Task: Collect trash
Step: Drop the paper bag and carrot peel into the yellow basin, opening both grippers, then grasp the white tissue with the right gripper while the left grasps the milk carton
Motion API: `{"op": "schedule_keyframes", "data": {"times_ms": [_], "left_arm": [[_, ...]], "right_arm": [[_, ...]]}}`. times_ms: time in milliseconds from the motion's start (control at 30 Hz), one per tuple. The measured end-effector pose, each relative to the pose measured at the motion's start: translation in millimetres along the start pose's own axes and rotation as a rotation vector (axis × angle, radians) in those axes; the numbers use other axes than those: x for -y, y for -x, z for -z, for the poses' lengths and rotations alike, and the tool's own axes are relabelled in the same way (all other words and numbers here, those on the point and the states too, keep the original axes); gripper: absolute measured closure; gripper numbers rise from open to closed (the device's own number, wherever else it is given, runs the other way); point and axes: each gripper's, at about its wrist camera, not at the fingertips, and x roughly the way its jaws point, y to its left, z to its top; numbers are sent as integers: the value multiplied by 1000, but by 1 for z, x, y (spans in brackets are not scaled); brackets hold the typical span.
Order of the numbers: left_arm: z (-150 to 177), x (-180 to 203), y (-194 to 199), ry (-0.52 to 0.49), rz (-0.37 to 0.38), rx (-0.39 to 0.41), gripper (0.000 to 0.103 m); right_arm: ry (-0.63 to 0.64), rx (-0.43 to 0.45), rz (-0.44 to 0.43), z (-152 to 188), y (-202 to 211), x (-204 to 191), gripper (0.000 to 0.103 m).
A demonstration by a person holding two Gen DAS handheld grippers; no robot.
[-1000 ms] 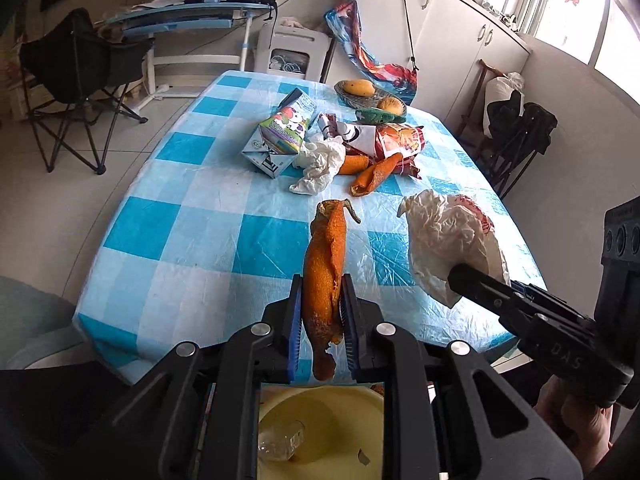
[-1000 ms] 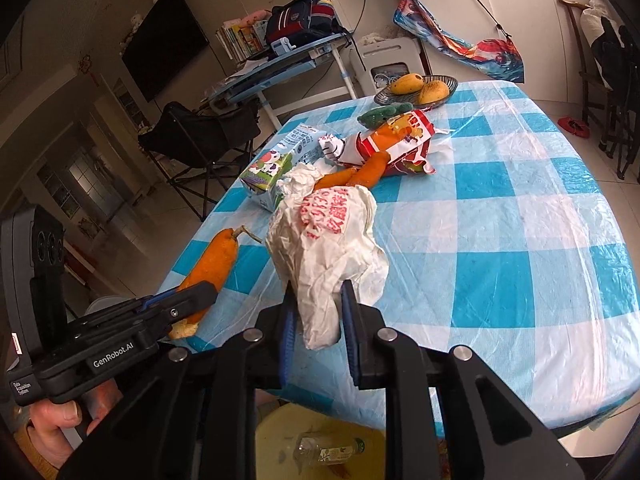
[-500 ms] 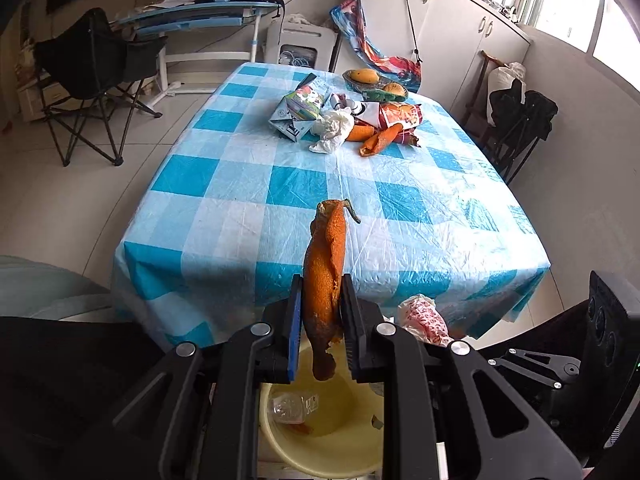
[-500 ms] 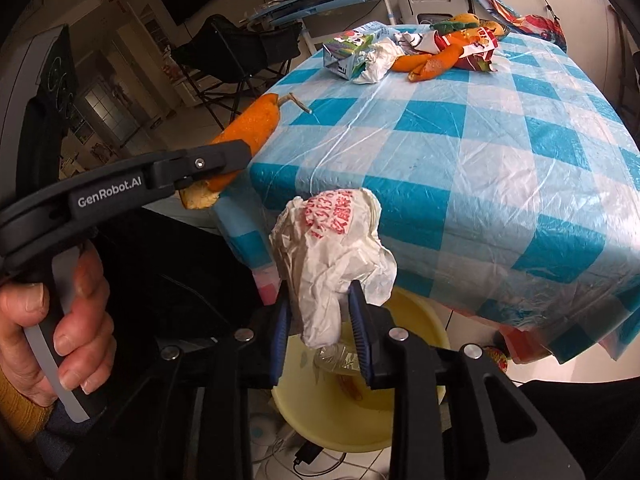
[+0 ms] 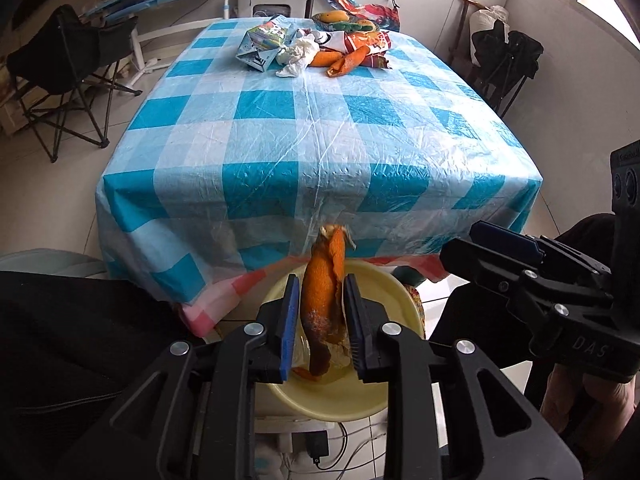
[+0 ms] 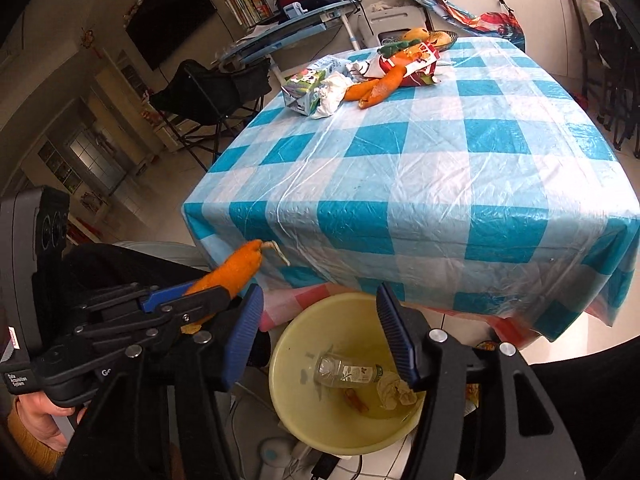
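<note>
A blue-and-white checked tablecloth (image 5: 320,128) covers the table. A black folding chair (image 5: 64,64) stands at ten o'clock. At two o'clock, dark clothes drape another chair (image 5: 508,52).

Counting one round yellow plastic basin (image 6: 320,432), and inside it one clear plastic bottle (image 6: 346,370), one crumpled white paper wrapper (image 6: 394,388) and one small orange scrap (image 6: 354,398). Counting three long strips of orange fruit peel: one above the basin (image 5: 320,292), two on the one blue-and-white checked table (image 5: 320,140). Also tallying there one printed drink carton (image 5: 260,42), one crumpled white tissue (image 5: 298,54) and one red snack bag (image 5: 368,44).
</note>
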Motion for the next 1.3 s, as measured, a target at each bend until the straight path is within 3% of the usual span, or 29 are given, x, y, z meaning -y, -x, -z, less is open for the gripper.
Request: {"op": "schedule_keyframes", "data": {"times_ms": [33,100,433,733,1300], "left_arm": [[0,1,1,-4,-9,11,61],[-1,1,7,-2,-35,51,50],[-7,0,20,-1,-104,162,31],[-11,-14,30,77,-143,239,23],[-14,-24,30,149,-155,260,17]], "right_arm": [[-2,9,6,0,2,1,43],[-9,26,18,0,2,4,41],[-2,37,44,2,2,4,37],[38,47,51,1,2,-3,37],[92,43,22,-2,-8,-27,37]]}}
